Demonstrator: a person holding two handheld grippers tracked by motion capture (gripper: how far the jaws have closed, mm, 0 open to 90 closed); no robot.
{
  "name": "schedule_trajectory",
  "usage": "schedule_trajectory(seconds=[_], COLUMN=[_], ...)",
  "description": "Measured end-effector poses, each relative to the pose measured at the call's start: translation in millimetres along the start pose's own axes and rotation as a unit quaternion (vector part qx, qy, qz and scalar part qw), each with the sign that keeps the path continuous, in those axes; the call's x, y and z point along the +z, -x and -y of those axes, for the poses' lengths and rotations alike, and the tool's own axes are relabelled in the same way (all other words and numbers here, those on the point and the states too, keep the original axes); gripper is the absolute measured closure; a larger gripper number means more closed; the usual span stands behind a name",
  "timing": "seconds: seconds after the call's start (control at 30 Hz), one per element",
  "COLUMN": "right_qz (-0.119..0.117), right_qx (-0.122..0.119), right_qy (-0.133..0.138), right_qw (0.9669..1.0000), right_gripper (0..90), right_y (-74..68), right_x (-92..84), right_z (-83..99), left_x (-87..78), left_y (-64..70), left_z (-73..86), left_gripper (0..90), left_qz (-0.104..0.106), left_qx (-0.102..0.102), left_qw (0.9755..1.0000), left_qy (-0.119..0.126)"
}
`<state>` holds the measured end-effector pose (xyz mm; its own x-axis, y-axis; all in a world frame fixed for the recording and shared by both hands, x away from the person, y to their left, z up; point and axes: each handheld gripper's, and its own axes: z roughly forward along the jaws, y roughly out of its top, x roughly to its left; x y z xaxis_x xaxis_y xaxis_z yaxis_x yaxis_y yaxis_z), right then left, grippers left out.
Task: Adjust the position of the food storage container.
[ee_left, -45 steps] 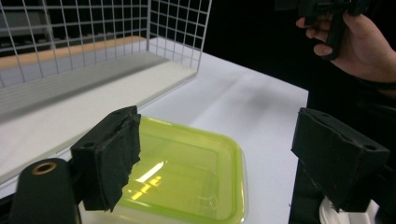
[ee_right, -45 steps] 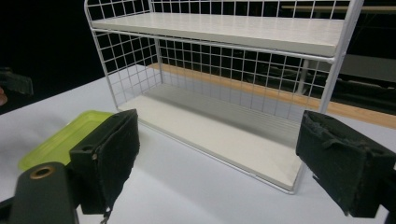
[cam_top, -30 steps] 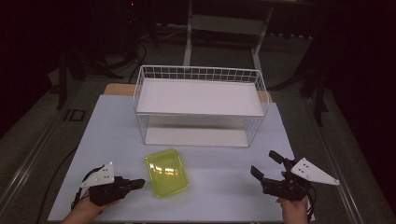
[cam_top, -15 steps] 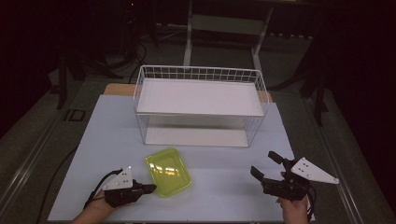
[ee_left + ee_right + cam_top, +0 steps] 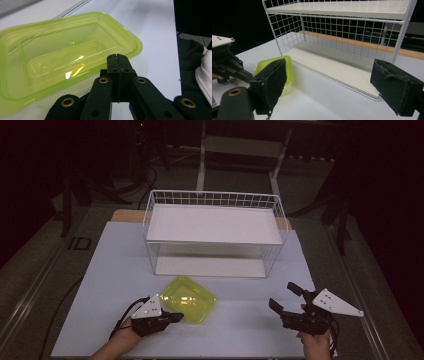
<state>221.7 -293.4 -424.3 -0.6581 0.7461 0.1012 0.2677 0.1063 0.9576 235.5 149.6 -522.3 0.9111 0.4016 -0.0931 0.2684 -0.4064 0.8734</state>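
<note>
The left gripper (image 5: 175, 316) is being held closed, empty, against the green container's (image 5: 188, 298) near rim. The right gripper (image 5: 284, 296) is being held wide open, well apart; the wire rack (image 5: 214, 232) is standing behind.

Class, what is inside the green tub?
The green tub looks empty: its clear floor shows only glare. The shut left gripper at its rim covers a small part of the near wall.
</note>
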Motion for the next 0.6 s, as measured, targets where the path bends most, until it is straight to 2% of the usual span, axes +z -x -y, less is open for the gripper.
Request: schedule_trajectory(seconds=[0.07, 0.13, 0.27, 0.33, 0.4, 0.5, 0.6], right_qz=[-0.001, -0.002, -0.003, -0.004, -0.004, -0.005, -0.007], right_qx=[0.000, -0.001, 0.000, -0.001, -0.001, 0.000, 0.001], right_qy=[-0.001, -0.002, -0.003, -0.002, -0.003, -0.004, -0.006], right_qw=[1.0000, 1.0000, 1.0000, 1.0000, 1.0000, 1.0000, 1.0000], right_gripper=[13.6, 13.6, 13.6, 13.6, 13.7, 13.6, 13.7], right_y=[-0.2, -0.3, -0.6, -0.9, -1.3, -1.3, -1.2], right_x=[0.1, 0.5, 1.4, 1.4, 1.5, 2.1, 2.6], right_z=[0.2, 0.4, 0.6, 0.4, 0.3, 0.6, 1.4], left_x=[-2.6, -9.5, -29.6, -39.5, -46.9, -52.0, -49.6], left_y=[-1.3, -4.4, -19.8, -29.6, -39.1, -52.3, -59.3], left_z=[-2.2, -3.8, -5.7, -6.0, -4.8, -0.2, 4.9], left_gripper=[90.0, 90.0, 90.0, 90.0, 90.0, 90.0, 90.0], left_qz=[0.000, -0.012, -0.057, -0.081, -0.104, -0.125, -0.133], left_qx=[-0.008, -0.009, -0.012, -0.019, -0.018, -0.037, -0.043], left_qw=[1.0000, 0.9997, 0.9977, 0.9955, 0.9932, 0.9903, 0.9896], left_qy=[0.006, 0.017, 0.034, 0.046, 0.050, 0.048, 0.036])
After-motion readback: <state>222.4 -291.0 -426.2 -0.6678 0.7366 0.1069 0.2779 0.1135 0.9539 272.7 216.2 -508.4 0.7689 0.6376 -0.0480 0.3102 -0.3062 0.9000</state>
